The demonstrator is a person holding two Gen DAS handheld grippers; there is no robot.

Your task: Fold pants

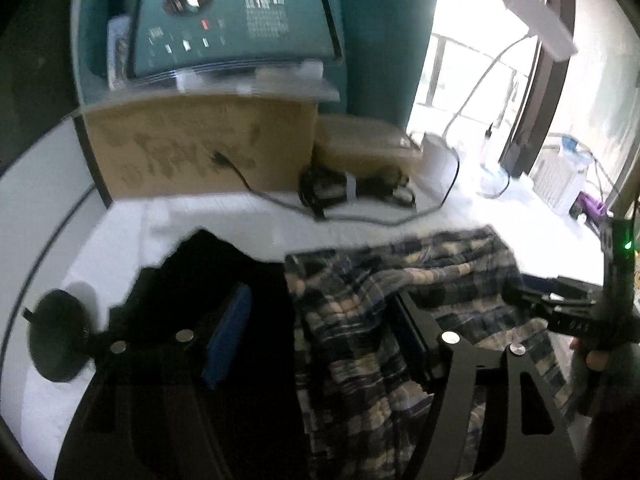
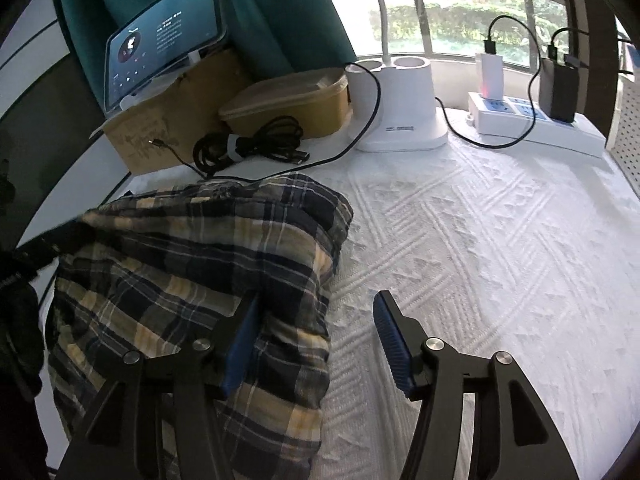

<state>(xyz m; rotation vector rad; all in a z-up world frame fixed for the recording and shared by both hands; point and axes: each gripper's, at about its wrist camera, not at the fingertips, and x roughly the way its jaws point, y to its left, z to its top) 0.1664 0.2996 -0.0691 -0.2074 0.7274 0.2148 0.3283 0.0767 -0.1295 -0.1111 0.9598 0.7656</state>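
Observation:
The plaid pants (image 2: 192,264) lie bunched on the white textured bed cover (image 2: 480,240). They also show in the left wrist view (image 1: 380,312), next to a black garment (image 1: 208,280). My left gripper (image 1: 320,332) is open, its left blue pad (image 1: 228,336) over the black garment and its right finger (image 1: 416,340) on the plaid cloth. My right gripper (image 2: 316,340) is open, its left pad (image 2: 240,352) pressed into the pants' edge and its right pad (image 2: 392,344) over bare cover. The right gripper's body shows at the right edge of the left wrist view.
At the back stand a cardboard box (image 2: 160,128) with a tablet (image 2: 160,40) on it, a tan lidded container (image 2: 288,104), coiled black cables (image 2: 248,144), a white lamp base (image 2: 400,108) and a power strip (image 2: 532,120). A black round object (image 1: 56,336) lies left.

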